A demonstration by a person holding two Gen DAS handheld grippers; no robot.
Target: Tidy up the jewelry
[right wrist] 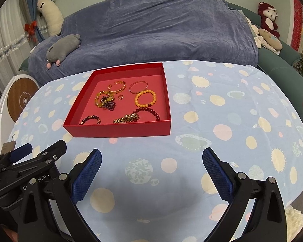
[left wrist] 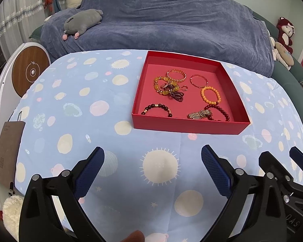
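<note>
Planet-print tablecloth (left wrist: 74, 109) holds red box (left wrist: 189, 126) — both tongs empty, wide.

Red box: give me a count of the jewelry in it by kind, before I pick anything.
Everything lies inside the red box.
Beaded bracelets: 5, namely orange, dark red, dark brown, yellow and purple, the last two tangled together.
Metal bangles: 2, a gold chain-link one and a thin pink one.
Gold watch: 1
Small ring: 1
Total: 9
</note>
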